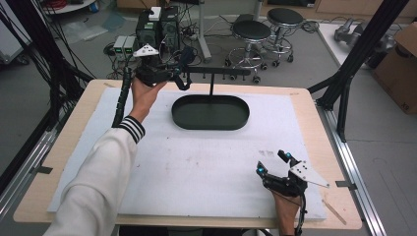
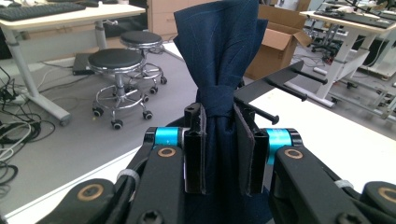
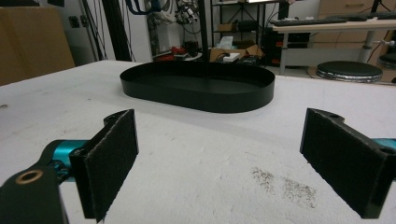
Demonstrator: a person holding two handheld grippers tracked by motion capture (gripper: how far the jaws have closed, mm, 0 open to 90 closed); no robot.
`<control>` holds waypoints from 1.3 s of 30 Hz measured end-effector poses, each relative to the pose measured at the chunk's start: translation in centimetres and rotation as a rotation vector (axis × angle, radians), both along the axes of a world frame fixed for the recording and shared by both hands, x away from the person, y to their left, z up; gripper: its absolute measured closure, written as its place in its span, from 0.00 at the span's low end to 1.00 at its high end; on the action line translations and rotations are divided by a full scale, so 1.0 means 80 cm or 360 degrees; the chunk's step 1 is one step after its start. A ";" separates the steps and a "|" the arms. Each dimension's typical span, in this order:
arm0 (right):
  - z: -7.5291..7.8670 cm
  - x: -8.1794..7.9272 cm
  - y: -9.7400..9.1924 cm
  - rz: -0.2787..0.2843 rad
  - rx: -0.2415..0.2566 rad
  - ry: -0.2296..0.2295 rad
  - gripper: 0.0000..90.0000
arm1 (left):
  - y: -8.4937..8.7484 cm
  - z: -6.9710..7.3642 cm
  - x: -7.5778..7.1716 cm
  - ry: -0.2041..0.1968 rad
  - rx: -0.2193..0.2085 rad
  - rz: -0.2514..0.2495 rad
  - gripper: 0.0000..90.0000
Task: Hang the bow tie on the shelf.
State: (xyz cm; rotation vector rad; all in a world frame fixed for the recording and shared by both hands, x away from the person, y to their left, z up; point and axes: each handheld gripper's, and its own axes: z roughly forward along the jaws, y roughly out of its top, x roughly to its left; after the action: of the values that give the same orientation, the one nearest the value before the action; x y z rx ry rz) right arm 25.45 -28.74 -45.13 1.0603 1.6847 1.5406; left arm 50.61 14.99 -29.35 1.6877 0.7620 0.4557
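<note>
Left tool [image 1: 183, 69] raised far forward, jaws clamped; right tool [image 1: 273, 163] low, jaws spread wide

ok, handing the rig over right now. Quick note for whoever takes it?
Left gripper: shut on the navy tie, held up at the far left of the table, beside the left end of the black peg rack.
Right gripper: open, nothing between its jaws, low over the white mat at the near right.
Black oval tray: rack base, nothing in it.
Done: tie is in hand.
Left: probably hang the tie on a rack peg; it is not on one yet.
</note>
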 end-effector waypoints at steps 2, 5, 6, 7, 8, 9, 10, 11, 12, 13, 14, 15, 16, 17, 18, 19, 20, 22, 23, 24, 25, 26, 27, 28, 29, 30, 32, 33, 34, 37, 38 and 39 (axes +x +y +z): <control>0.000 0.000 0.000 0.0000 0.0002 0.0000 0.12 | 0.000 0.001 -0.001 -0.0009 0.0012 -0.0007 0.83; 0.000 -0.001 0.001 0.0000 0.0003 0.0012 0.12 | 0.003 0.001 -0.002 -0.0018 0.0041 0.0001 0.83; 0.000 -0.001 0.001 0.0000 0.0003 0.0012 0.12 | 0.005 0.000 -0.002 -0.0022 0.0053 0.0015 0.83; 0.000 -0.001 0.001 0.0000 0.0004 0.0013 0.12 | 0.008 -0.001 -0.003 -0.0020 0.0054 0.0028 0.83; 0.000 -0.001 0.001 0.0000 0.0003 0.0012 0.12 | 0.012 -0.003 -0.003 -0.0013 0.0048 0.0031 0.83; 0.000 -0.001 0.001 0.0000 0.0003 0.0012 0.12 | 0.016 -0.005 -0.003 -0.0003 0.0052 0.0041 0.83; 0.000 -0.001 0.001 -0.0001 0.0002 0.0009 0.12 | 0.019 -0.006 -0.003 0.0001 0.0064 0.0057 0.83; 0.000 -0.001 0.001 -0.0001 0.0002 0.0009 0.12 | 0.023 -0.008 -0.004 -0.0010 0.0054 0.0061 0.83; 0.000 -0.001 0.001 0.0001 0.0002 0.0012 0.12 | 0.027 -0.010 -0.004 -0.0011 0.0036 0.0070 0.83; 0.000 -0.001 0.001 0.0001 0.0002 0.0012 0.12 | 0.031 -0.011 -0.005 -0.0006 0.0030 0.0081 0.83; 0.000 0.000 0.001 0.0001 0.0001 0.0008 0.12 | 0.034 -0.013 -0.006 -0.0004 0.0031 0.0085 0.83; 0.000 0.000 0.001 0.0001 0.0001 0.0008 0.12 | 0.036 -0.015 -0.007 -0.0003 0.0037 0.0092 0.83; 0.000 -0.001 0.001 0.0001 0.0003 0.0014 0.12 | 0.039 -0.017 -0.008 -0.0005 0.0037 0.0099 0.83; 0.000 -0.001 0.001 0.0001 0.0002 0.0012 0.12 | 0.044 -0.020 -0.009 0.0005 0.0026 0.0102 0.83; 0.000 -0.001 0.001 0.0001 -0.0003 0.0009 0.12 | 0.045 -0.020 -0.009 0.0007 0.0026 0.0104 0.83; 0.000 -0.001 0.001 0.0000 -0.0003 0.0009 0.12 | 0.046 -0.021 -0.010 0.0004 0.0022 0.0112 0.83; 0.000 -0.001 0.001 -0.0001 -0.0005 0.0009 0.12 | 0.049 -0.023 -0.011 0.0007 0.0015 0.0117 0.83; 0.000 -0.001 0.001 -0.0002 -0.0005 0.0009 0.12 | 0.053 -0.028 -0.011 0.0023 0.0001 0.0121 0.83; 0.000 -0.001 0.001 -0.0002 -0.0006 0.0008 0.12 | 0.055 -0.031 -0.012 0.0032 -0.0003 0.0124 0.83; 0.000 -0.001 0.001 -0.0003 -0.0006 0.0008 0.12 | 0.056 -0.035 -0.012 0.0043 -0.0009 0.0129 0.83; 0.000 -0.001 0.001 -0.0003 -0.0007 0.0006 0.12 | 0.057 -0.039 -0.012 0.0050 -0.0018 0.0132 0.83; 0.000 -0.001 0.001 -0.0003 -0.0007 0.0006 0.12 | 0.058 -0.043 -0.012 0.0071 -0.0023 0.0130 0.83; 0.000 -0.001 0.001 -0.0002 -0.0009 0.0004 0.12 | 0.058 -0.047 -0.012 0.0078 -0.0030 0.0124 0.83; 0.000 -0.001 0.001 -0.0003 -0.0011 0.0002 0.12 | 0.058 -0.052 -0.012 0.0088 -0.0044 0.0126 0.83; 0.000 -0.001 0.001 -0.0003 -0.0011 0.0002 0.12 | 0.057 -0.056 -0.012 0.0103 -0.0056 0.0119 0.83; 0.000 -0.001 0.001 -0.0004 -0.0010 0.0002 0.12 | 0.056 -0.061 -0.012 0.0117 -0.0059 0.0114 0.83; 0.000 -0.001 0.001 -0.0003 -0.0009 0.0002 0.12 | 0.054 -0.070 -0.013 0.0141 -0.0065 0.0100 0.83; 0.000 -0.001 0.001 -0.0003 -0.0009 0.0002 0.12 | 0.053 -0.074 -0.012 0.0163 -0.0067 0.0093 0.83; 0.000 -0.001 0.001 -0.0003 -0.0009 0.0002 0.12 | 0.051 -0.077 -0.013 0.0169 -0.0073 0.0089 0.83; 0.000 -0.001 0.001 -0.0003 -0.0009 0.0002 0.12 | 0.048 -0.086 -0.013 0.0193 -0.0108 0.0080 0.83; 0.000 -0.001 0.001 -0.0003 -0.0009 0.0002 0.12 | 0.047 -0.087 -0.012 0.0199 -0.0102 0.0079 0.83; 0.000 -0.001 0.001 -0.0003 -0.0008 0.0003 0.12 | 0.046 -0.089 -0.012 0.0205 -0.0094 0.0073 0.83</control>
State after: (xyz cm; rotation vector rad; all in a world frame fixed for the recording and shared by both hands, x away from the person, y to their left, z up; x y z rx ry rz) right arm 25.40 -28.65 -45.12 1.0607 1.6878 1.5338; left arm 49.63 18.65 -36.47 1.6590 0.9011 0.3550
